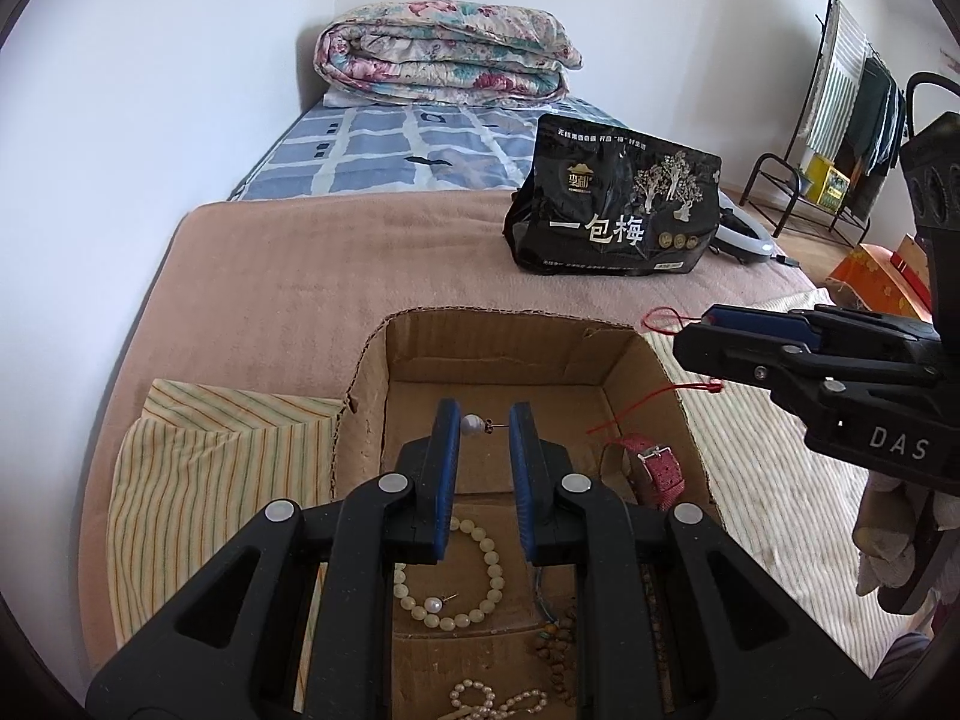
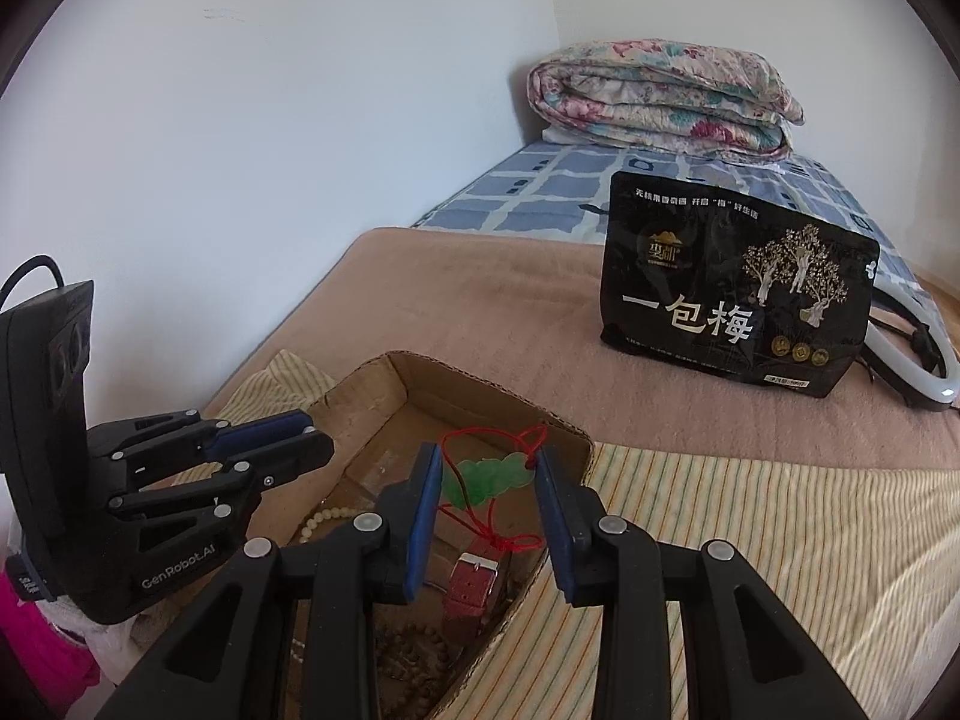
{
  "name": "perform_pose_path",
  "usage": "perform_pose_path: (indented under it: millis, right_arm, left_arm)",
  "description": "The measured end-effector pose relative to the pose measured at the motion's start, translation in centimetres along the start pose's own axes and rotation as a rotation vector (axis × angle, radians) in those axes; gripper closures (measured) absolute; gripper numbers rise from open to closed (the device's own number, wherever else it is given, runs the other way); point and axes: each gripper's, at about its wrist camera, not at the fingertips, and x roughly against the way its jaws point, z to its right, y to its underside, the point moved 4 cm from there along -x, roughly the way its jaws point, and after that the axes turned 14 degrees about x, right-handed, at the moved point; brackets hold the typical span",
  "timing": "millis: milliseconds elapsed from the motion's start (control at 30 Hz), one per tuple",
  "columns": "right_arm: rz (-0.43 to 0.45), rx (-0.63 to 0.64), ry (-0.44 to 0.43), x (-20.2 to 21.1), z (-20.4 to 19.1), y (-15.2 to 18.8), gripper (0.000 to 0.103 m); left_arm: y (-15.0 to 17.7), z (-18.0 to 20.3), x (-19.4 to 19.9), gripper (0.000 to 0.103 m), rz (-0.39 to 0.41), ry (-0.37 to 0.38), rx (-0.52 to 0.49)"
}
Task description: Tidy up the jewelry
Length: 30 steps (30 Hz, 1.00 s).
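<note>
- Left gripper (image 1: 485, 423): over the box (image 1: 372, 402), pinching a pearl earring (image 1: 471, 423) endwise; pearl against the left pad, post tip at the right pad.
- Right gripper (image 2: 489, 468): pinching a green pendant (image 2: 489, 476) between its blue pads, held over the box's far right corner. Pendant's red cord (image 2: 480, 438) loops above the pads and trails down to a knot below them.
- Left view: the right gripper sits at 3 o'clock from the left one, side-on, red cord dangling beneath it over the box wall.
- Box contents, left view: cream bead bracelet (image 1: 480, 576) at 6 o'clock from the left pads, with a second pearl earring (image 1: 435, 603) lying inside its ring; pink watch strap (image 1: 657, 471) at 4 o'clock; brown beads (image 1: 555, 642) at 5 o'clock; pearl strand (image 1: 480, 699) at the frame's bottom edge.
- Box rests on a striped cloth (image 1: 198, 480) over a pink blanket (image 1: 312, 264).
- Black snack bag (image 1: 618, 210) stands on the blanket at 1 o'clock from the box, well apart.
- Folded floral quilt (image 1: 444, 54) at 12 o'clock, at the far end of the bed by the wall.
</note>
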Motion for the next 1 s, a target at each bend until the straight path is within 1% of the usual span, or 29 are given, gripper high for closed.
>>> perform_pose_path:
  millis: [100, 133, 167, 200, 233, 267, 600, 1000]
  right_arm:
    - [0.001, 0.001, 0.006, -0.1, 0.0, -0.1, 0.069]
    - [0.001, 0.001, 0.01, -0.1, 0.0, -0.1, 0.066]
    - [0.002, 0.001, 0.011, -0.1, 0.0, -0.1, 0.06]
    - [0.005, -0.001, 0.014, 0.0, 0.0, -0.2, 0.055]
    - [0.007, -0.002, 0.02, 0.1, 0.0, -0.2, 0.046]
    - [0.012, -0.003, 0.027, 0.2, 0.0, -0.3, 0.041]
    - [0.019, -0.008, 0.045, 1.0, 0.0, -0.3, 0.039]
    - [0.05, -0.002, 0.057, 4.1, -0.3, -0.3, 0.039]
  left_arm:
    - [0.0, 0.0, -0.3, 0.087, 0.0, -0.01, -0.001]
    - [0.1, 0.0, -0.4, 0.087, -0.001, -0.012, -0.001]
    - [0.1, 0.0, -0.5, 0.083, -0.005, -0.014, 0.002]
    - [0.1, 0.0, -0.5, 0.078, -0.006, -0.012, 0.005]
    - [0.1, -0.1, -0.5, 0.069, -0.003, -0.01, 0.007]
    - [0.1, -0.1, -0.4, 0.067, 0.004, -0.01, 0.01]
    - [0.0, -0.3, 0.8, 0.067, 0.018, -0.008, 0.019]
    - [0.2, 1.0, 4.7, 0.067, 0.061, -0.013, -0.004]
